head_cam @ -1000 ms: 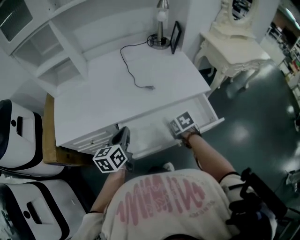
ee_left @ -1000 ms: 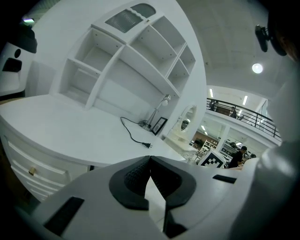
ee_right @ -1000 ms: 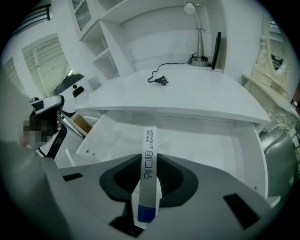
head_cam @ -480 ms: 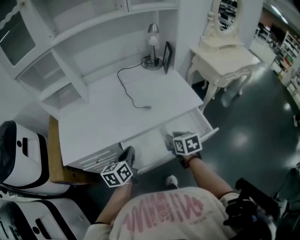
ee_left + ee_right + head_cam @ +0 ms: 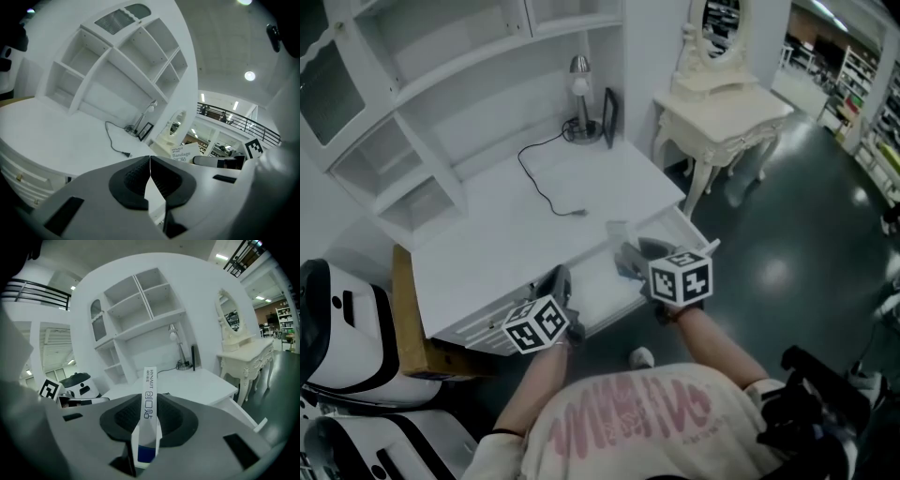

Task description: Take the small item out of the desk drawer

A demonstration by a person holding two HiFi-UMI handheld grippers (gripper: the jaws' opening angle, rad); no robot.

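My right gripper [image 5: 625, 255] hangs above the open desk drawer [image 5: 598, 281], shut on a small white bandage box [image 5: 617, 232]. In the right gripper view the box [image 5: 148, 408] stands upright and edge-on between the black pads [image 5: 124, 418], poking out past the fingertips. The left gripper view shows the same box [image 5: 185, 151] off to the right, over the desk's corner. My left gripper [image 5: 559, 279] is at the drawer's left front, over the desk edge. Its jaws [image 5: 150, 165] are shut, pads touching with nothing between them.
On the white desk top [image 5: 516, 230] lie a loose black cable [image 5: 542, 184], a lamp [image 5: 579, 89] and a dark picture frame [image 5: 609, 116] at the back. A shelf hutch [image 5: 403, 112] rises behind. An ornate dressing table [image 5: 717, 103] stands to the right, white-and-black chairs [image 5: 337, 309] to the left.
My right gripper has come up out of the drawer with the box in its jaws and tilted toward level. My left gripper has risen a little. The drawer stays open.
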